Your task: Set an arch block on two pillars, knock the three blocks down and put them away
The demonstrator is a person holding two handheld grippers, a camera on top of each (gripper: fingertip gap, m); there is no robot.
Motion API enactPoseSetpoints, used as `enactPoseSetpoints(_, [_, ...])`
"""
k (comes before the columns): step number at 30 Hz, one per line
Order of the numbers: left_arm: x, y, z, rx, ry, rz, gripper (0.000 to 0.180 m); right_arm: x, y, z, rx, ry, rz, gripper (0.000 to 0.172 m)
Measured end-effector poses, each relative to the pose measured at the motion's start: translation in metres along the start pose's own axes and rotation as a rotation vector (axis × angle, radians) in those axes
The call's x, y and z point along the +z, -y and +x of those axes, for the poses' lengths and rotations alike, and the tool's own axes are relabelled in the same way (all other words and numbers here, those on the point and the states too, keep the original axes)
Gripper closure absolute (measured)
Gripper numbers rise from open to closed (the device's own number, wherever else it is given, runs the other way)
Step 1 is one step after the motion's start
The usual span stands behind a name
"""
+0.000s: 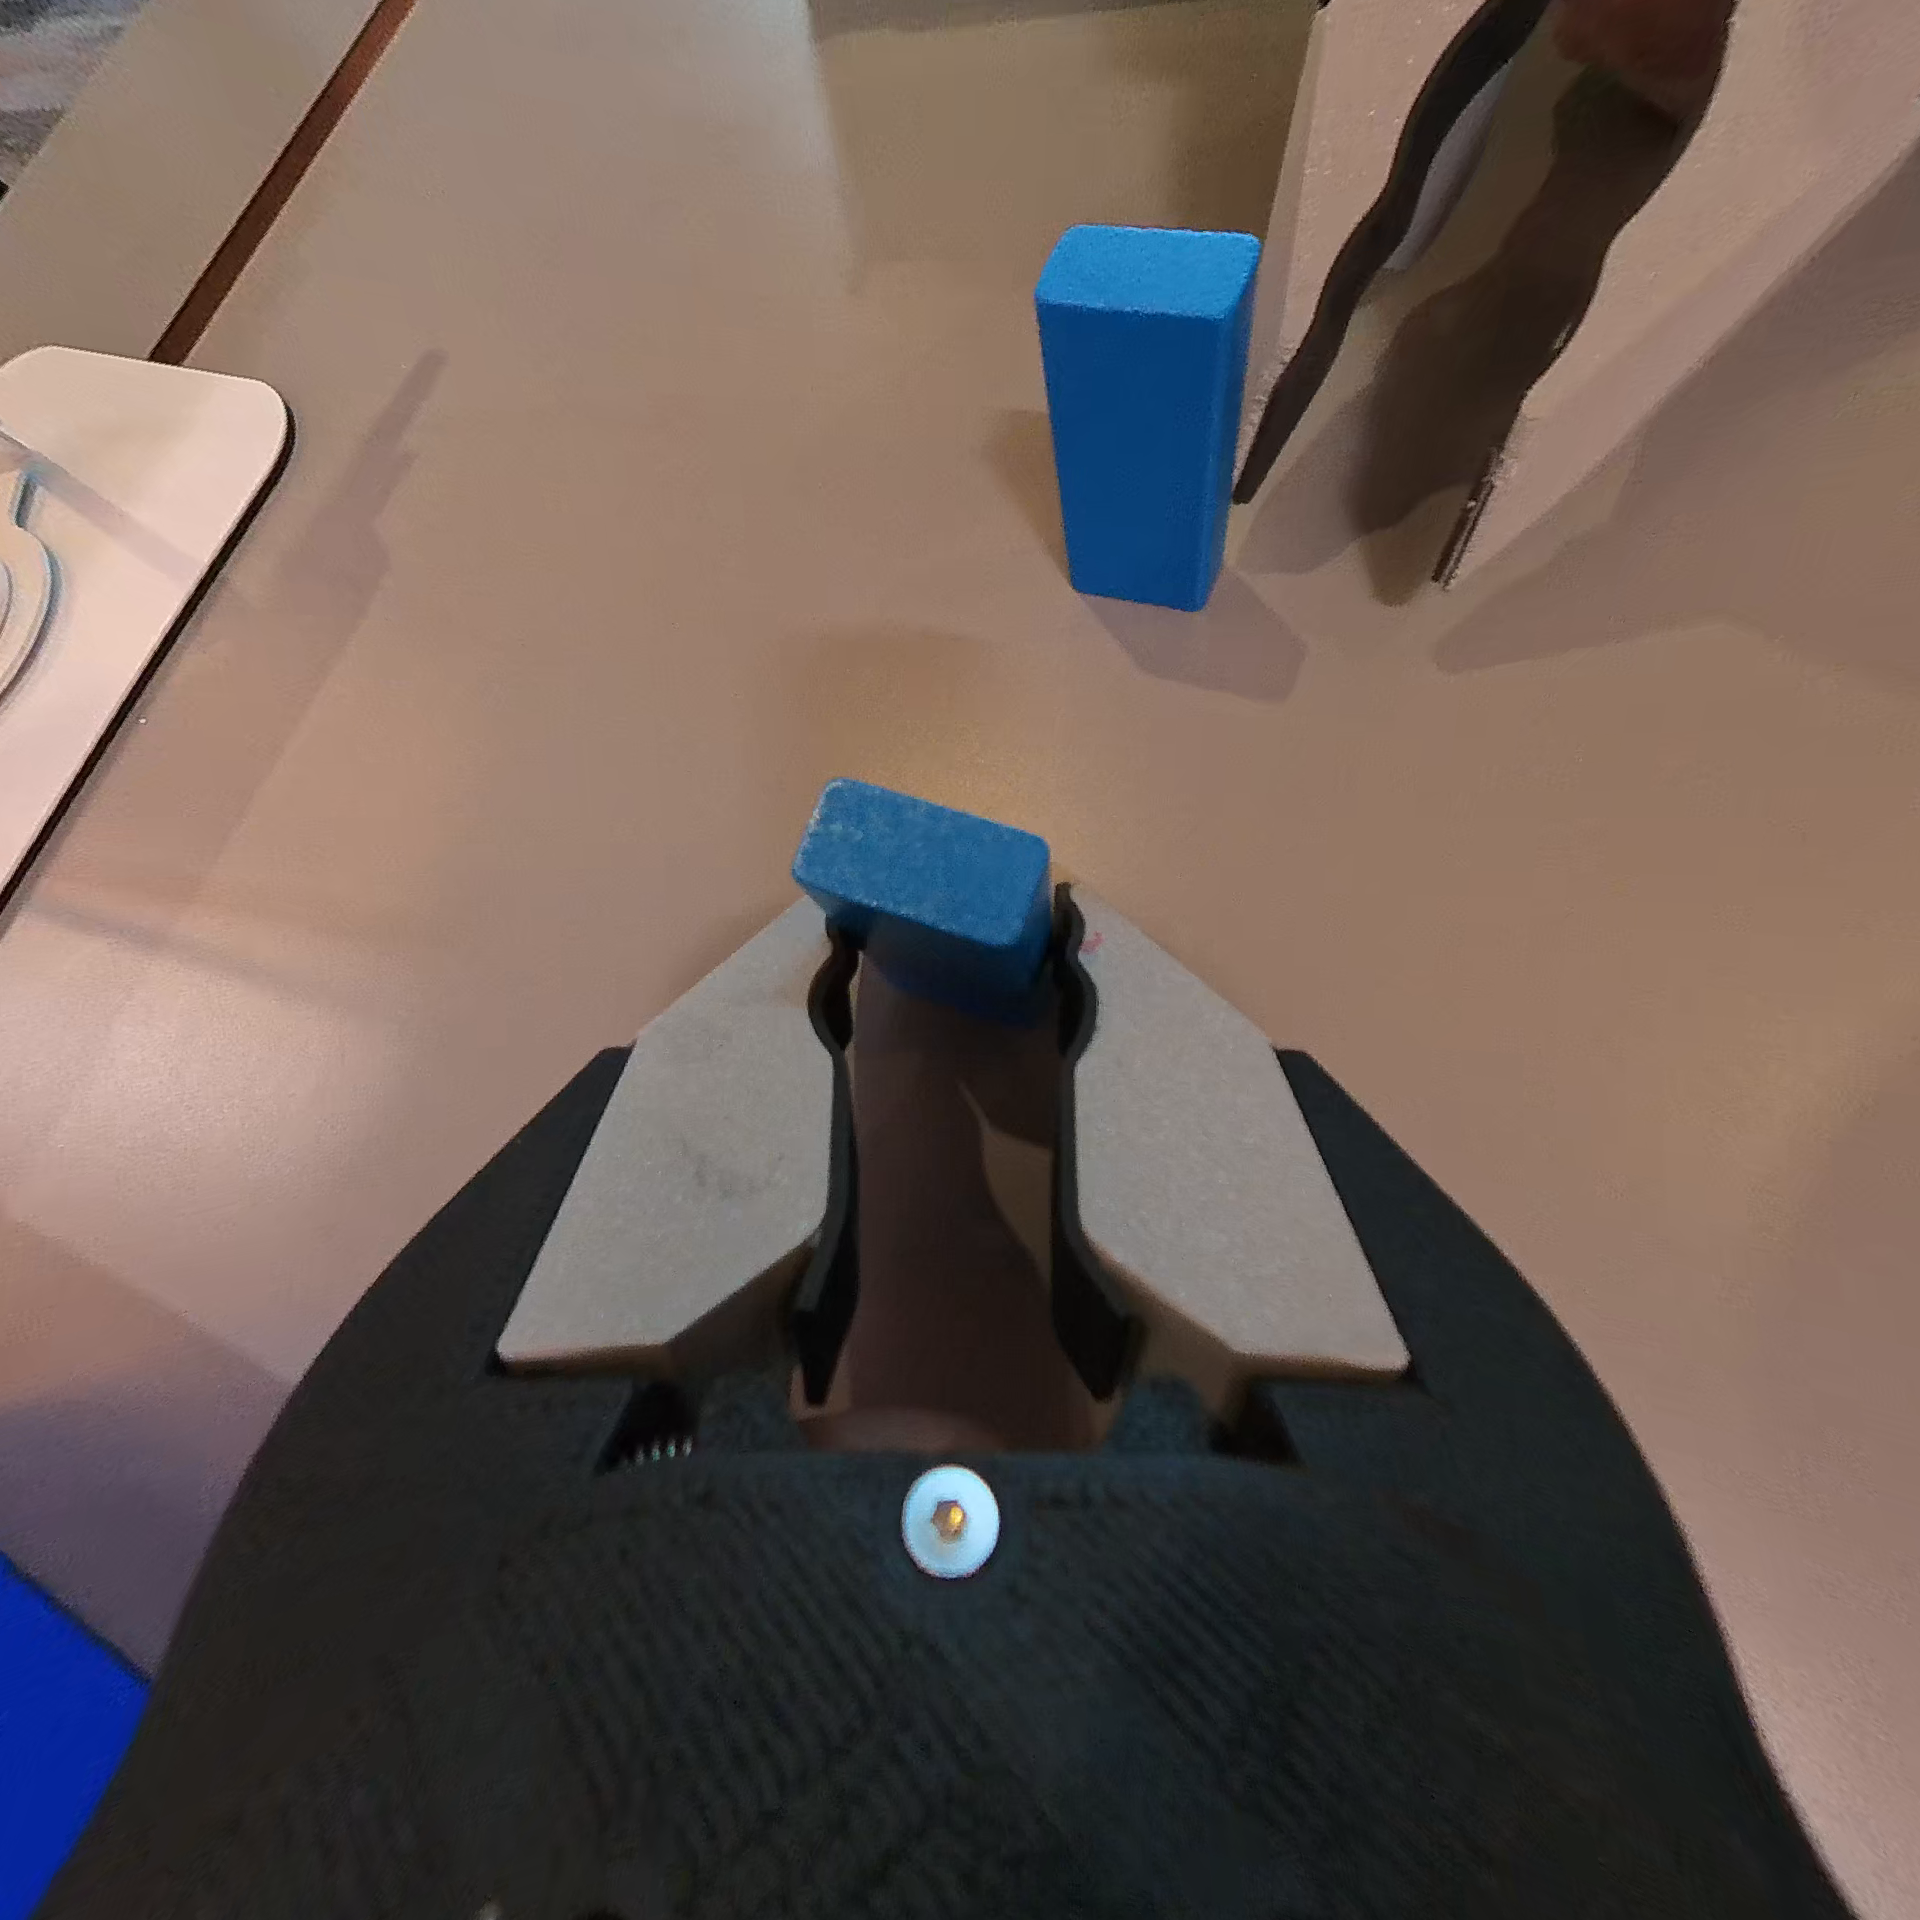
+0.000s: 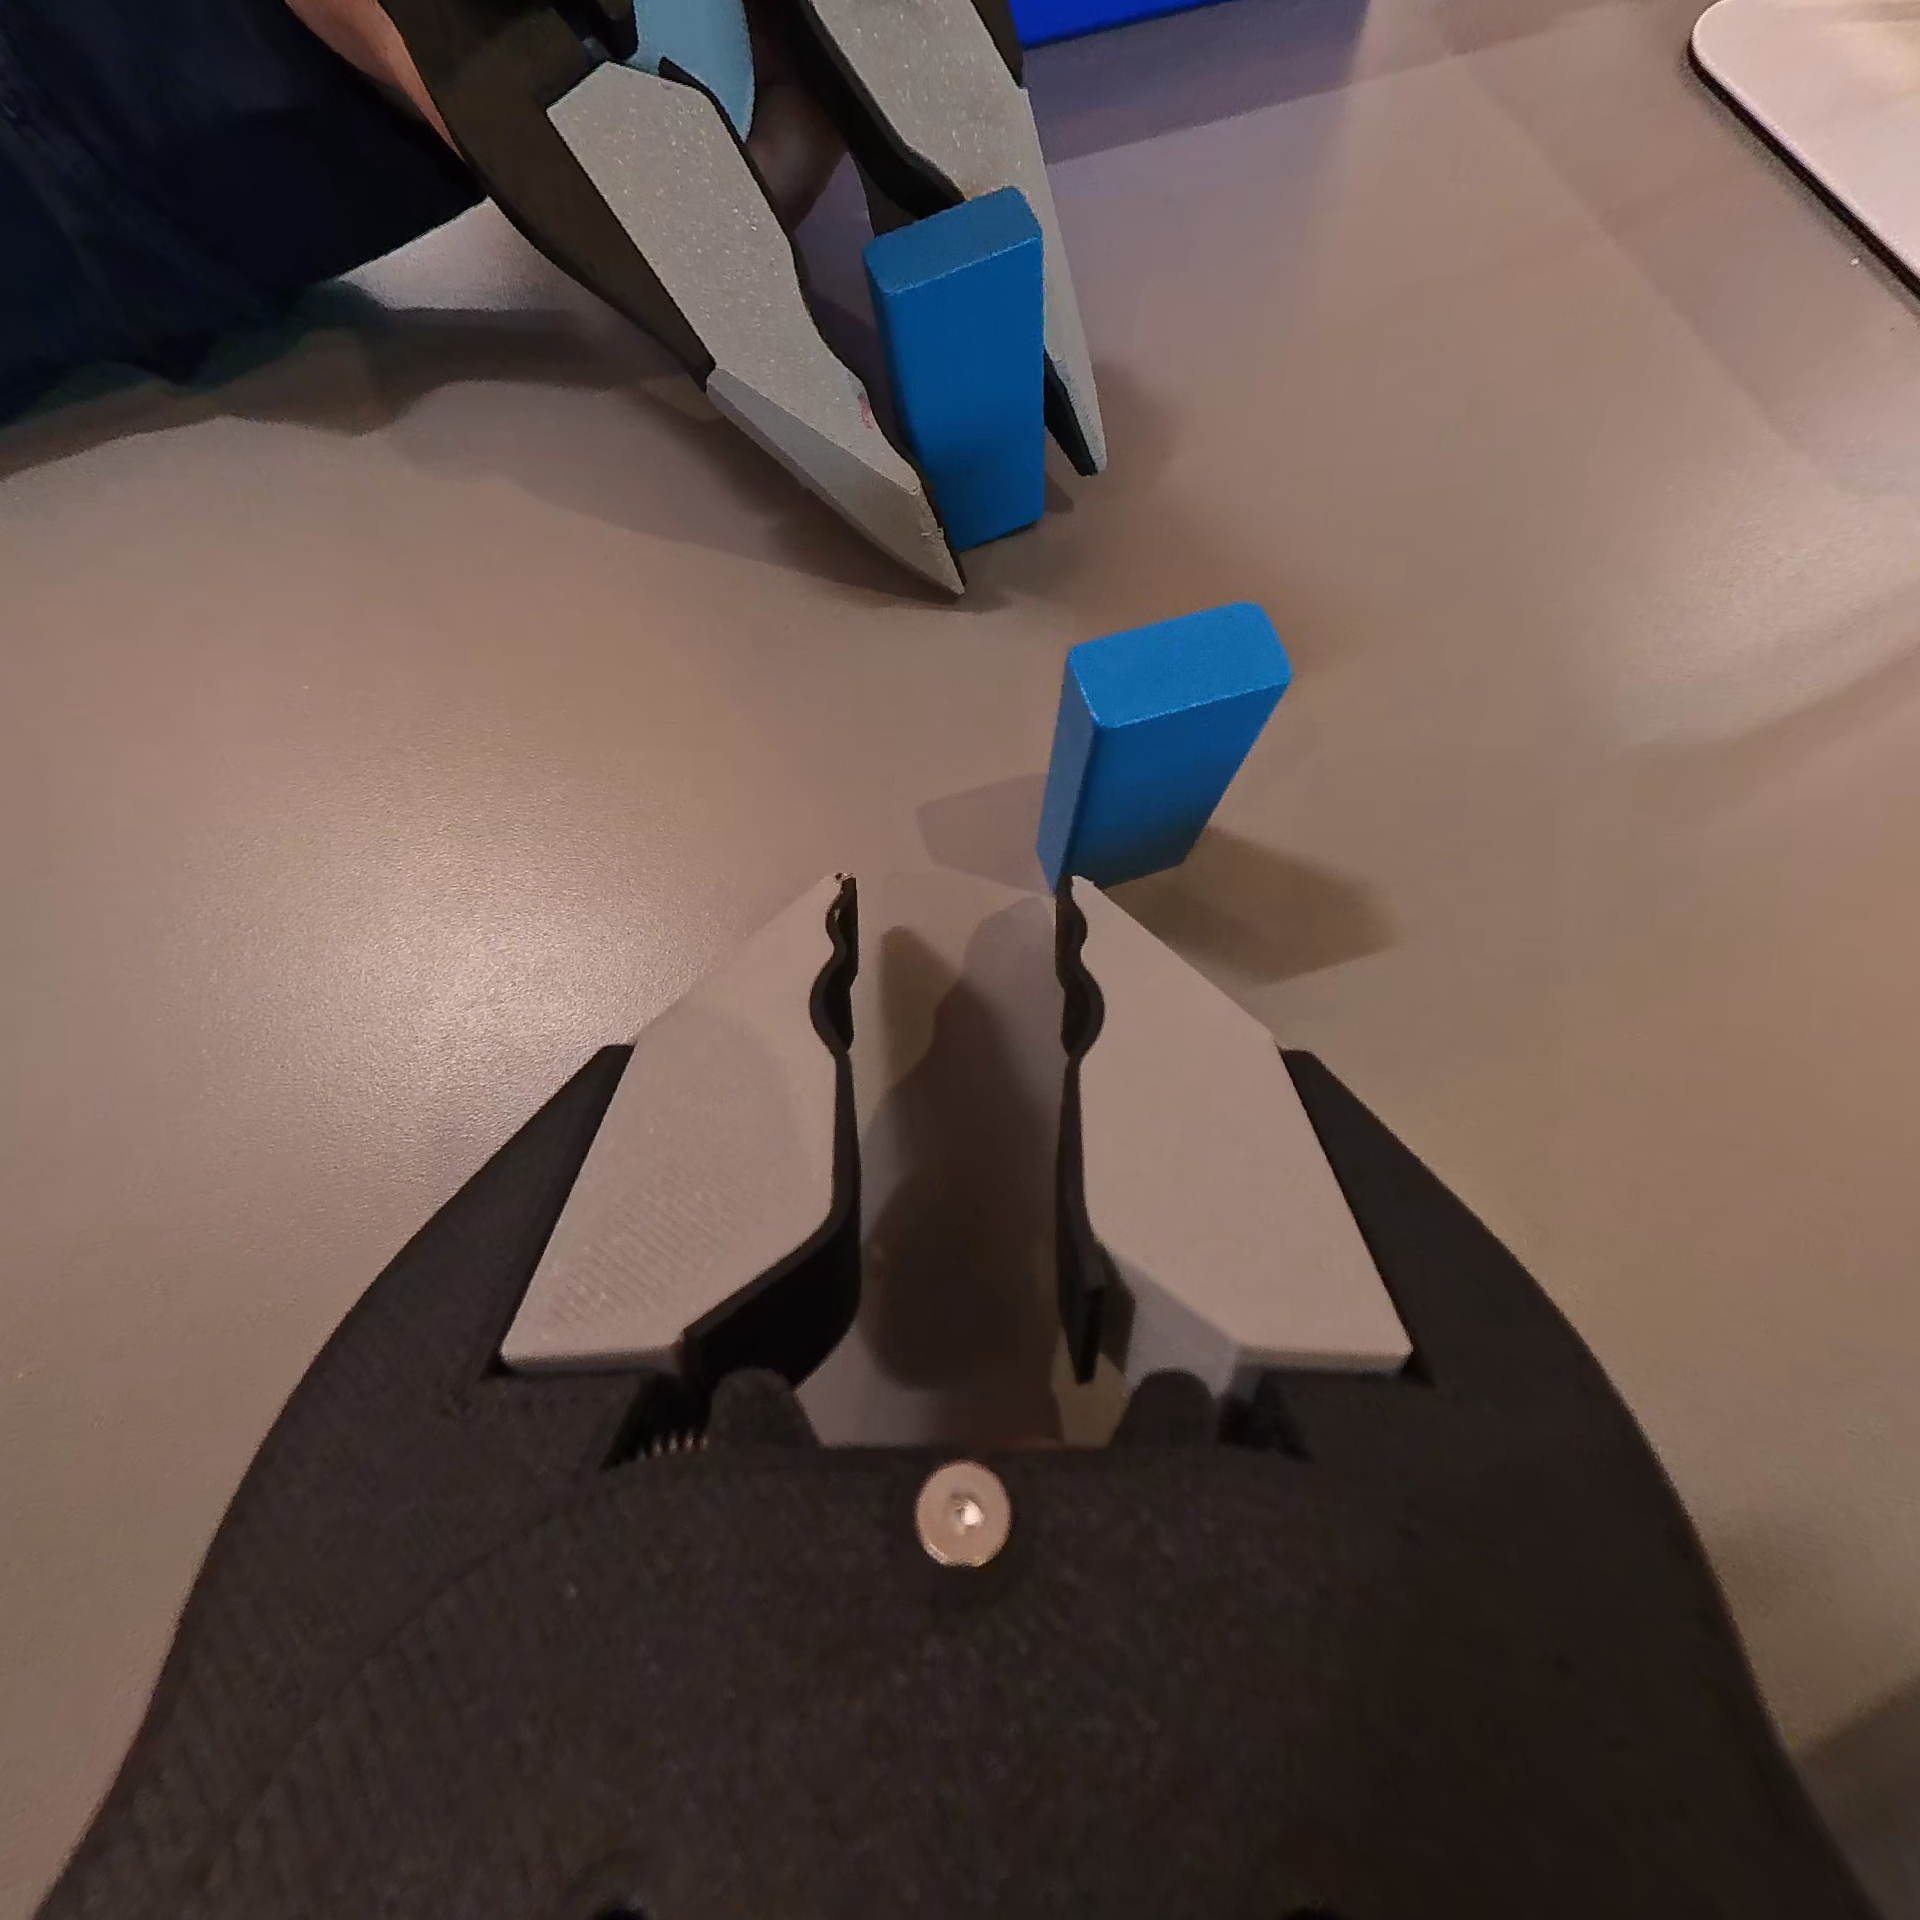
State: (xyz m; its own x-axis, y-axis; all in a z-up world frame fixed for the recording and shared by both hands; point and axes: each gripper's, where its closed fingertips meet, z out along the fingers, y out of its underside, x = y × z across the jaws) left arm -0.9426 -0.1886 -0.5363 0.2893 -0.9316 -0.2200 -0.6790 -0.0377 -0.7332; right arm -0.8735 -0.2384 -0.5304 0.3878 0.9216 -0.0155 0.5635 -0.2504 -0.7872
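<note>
My left gripper is shut on a blue pillar block, with both pads against its sides. In the right wrist view this block stands upright with its foot at the table, between the left gripper's fingers. A second blue pillar block stands upright and free on the table; it also shows in the right wrist view. My right gripper is open and empty, its right fingertip just short of that pillar's foot. It shows beside that pillar in the left wrist view.
The table is a plain tan surface. A light board with rounded corners lies at the left; it also shows in the right wrist view. A deep blue object sits near the left gripper's base. A person's dark sleeve is behind the left gripper. Tip to tip, the grippers are about 9 cm apart.
</note>
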Motion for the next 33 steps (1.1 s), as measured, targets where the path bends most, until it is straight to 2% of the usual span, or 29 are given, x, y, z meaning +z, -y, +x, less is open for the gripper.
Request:
enactPoseSetpoints(5, [-0.001,0.000,0.000,-0.004,0.007,0.003,0.141,0.000,0.000,0.000,0.000,0.000,0.000,0.136])
enactPoseSetpoints(12, [-0.007,0.001,0.009,-0.017,0.008,-0.007,0.112,0.000,0.000,0.000,0.000,0.001,0.000,0.136])
enactPoseSetpoints(15, [-0.018,0.007,0.013,-0.019,0.075,-0.004,0.106,0.000,-0.001,-0.001,-0.002,0.002,-0.003,0.136])
enactPoseSetpoints(17, [-0.035,0.020,0.019,-0.029,0.117,0.039,0.104,0.000,-0.001,-0.001,-0.003,0.002,-0.004,0.136])
enactPoseSetpoints(20, [-0.073,0.047,0.041,-0.070,0.043,0.127,0.096,0.000,-0.001,-0.001,-0.001,0.001,-0.004,0.136])
enactPoseSetpoints(23, [-0.126,0.070,0.032,-0.046,0.099,0.179,0.101,0.000,-0.001,0.000,-0.001,-0.002,-0.003,0.137])
enactPoseSetpoints(25, [-0.162,0.071,0.016,-0.015,0.164,0.163,0.106,-0.001,0.000,-0.001,-0.001,-0.002,0.000,0.137])
enactPoseSetpoints(28, [-0.204,0.047,-0.019,-0.015,0.249,0.077,0.113,0.000,-0.001,-0.001,-0.002,-0.001,-0.004,0.136])
enactPoseSetpoints(30, [-0.216,0.012,-0.041,-0.057,0.253,-0.016,0.118,0.000,-0.002,-0.001,-0.004,-0.001,-0.009,0.136])
enactPoseSetpoints(33, [-0.215,-0.055,-0.065,-0.170,0.203,-0.188,0.130,0.000,-0.002,-0.001,-0.006,-0.003,-0.010,0.137])
